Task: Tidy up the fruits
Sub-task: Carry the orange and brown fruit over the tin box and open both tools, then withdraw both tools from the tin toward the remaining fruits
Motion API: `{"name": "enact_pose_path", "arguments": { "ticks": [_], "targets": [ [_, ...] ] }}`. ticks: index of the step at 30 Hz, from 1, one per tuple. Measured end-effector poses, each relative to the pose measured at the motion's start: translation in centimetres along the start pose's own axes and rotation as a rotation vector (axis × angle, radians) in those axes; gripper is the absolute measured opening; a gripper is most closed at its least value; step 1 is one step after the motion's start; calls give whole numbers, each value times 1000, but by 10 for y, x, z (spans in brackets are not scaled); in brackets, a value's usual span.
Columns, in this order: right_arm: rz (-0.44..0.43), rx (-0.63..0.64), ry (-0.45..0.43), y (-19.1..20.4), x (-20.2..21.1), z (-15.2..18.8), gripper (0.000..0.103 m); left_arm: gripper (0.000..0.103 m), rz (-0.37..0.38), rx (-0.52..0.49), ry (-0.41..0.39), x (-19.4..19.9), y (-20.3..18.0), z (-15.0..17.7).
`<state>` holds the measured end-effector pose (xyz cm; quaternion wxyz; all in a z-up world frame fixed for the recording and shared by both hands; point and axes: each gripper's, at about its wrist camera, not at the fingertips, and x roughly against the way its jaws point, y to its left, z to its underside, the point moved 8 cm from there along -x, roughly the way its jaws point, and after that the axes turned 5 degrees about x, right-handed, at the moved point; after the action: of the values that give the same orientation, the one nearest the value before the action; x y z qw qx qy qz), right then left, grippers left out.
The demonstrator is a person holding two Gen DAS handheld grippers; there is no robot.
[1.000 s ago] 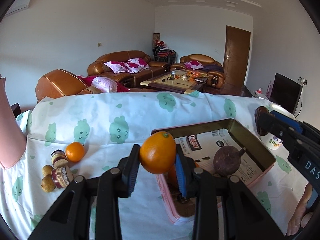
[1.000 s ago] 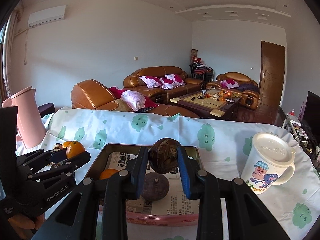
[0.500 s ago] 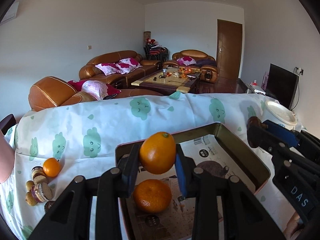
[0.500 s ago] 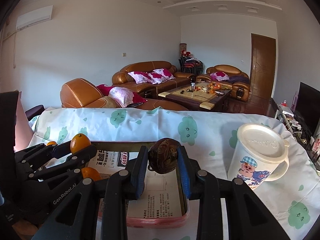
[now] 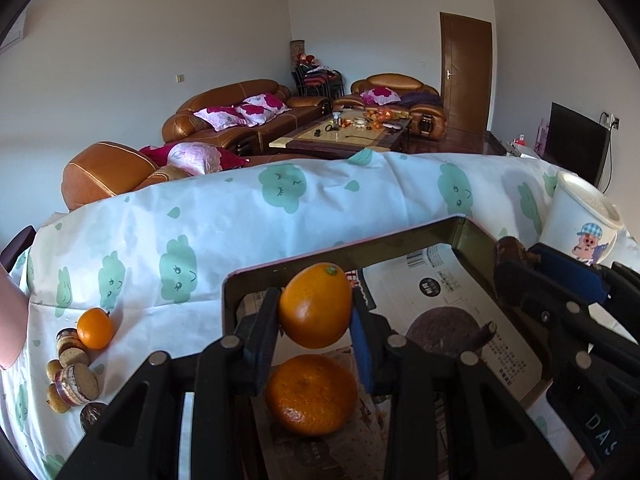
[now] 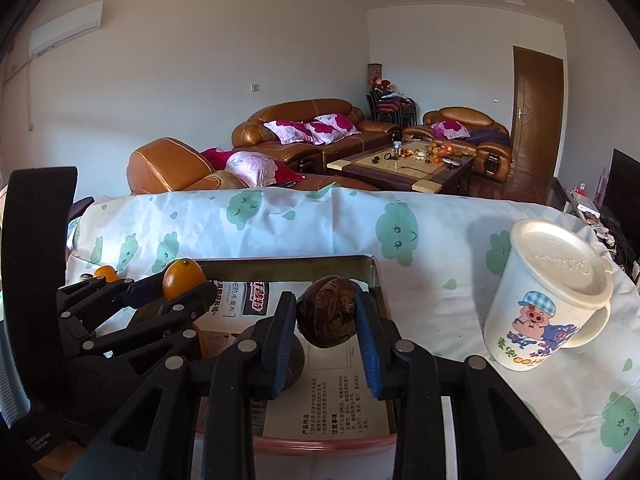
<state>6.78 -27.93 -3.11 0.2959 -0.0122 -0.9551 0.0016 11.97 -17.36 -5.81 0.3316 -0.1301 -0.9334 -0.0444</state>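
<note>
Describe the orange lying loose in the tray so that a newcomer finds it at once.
Find the shallow paper-lined tray on the cloud-print tablecloth. The loose orange lies at its near end, beside a dark round fruit. Unlike the smoother orange above it, no jaws hold it.

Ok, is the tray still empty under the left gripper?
No: an orange and a dark round fruit already lie in the tray.

Half hidden behind the right tongs: a dark round fruit in the tin. Cut off at the left edge: a pink jug. Too small to tell: print on the tin's paper lining.
</note>
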Motion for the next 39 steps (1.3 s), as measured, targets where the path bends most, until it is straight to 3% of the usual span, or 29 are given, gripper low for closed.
{"name": "enact_pose_path", "arguments": {
  "ticks": [5, 6, 7, 11, 13, 15, 17, 23, 39],
  "targets": [
    [-41, -21, 38, 2, -9, 8, 33, 37, -16, 0, 20, -4, 1, 5],
    [-52, -29, 45, 2, -9, 9, 33, 41, -23, 0, 15, -2, 2, 5],
    [-63, -36, 51, 2, -11, 11, 33, 52, -25, -2, 6, 0, 1, 5],
    [-46, -50, 23, -3, -6, 9, 48, 71, -63, 0, -48, 11, 5, -1],
    [-47, -75, -5, -8, -1, 6, 52, 88, -78, 27, -68, 16, 11, -4],
    [-63, -108, -39, -12, 5, 2, 66, 102, -63, 42, -94, 23, 13, -5],
    [-63, -126, -85, -14, 12, -2, 73, 103, -63, 31, -132, 32, 11, -6],
    [10, -88, -175, -14, 27, -10, 75, 103, -109, -11, -185, 49, 13, -5],
    [82, -103, -188, -5, 34, 2, 75, 103, -137, 53, -161, 62, 61, 18]
  ]
}}
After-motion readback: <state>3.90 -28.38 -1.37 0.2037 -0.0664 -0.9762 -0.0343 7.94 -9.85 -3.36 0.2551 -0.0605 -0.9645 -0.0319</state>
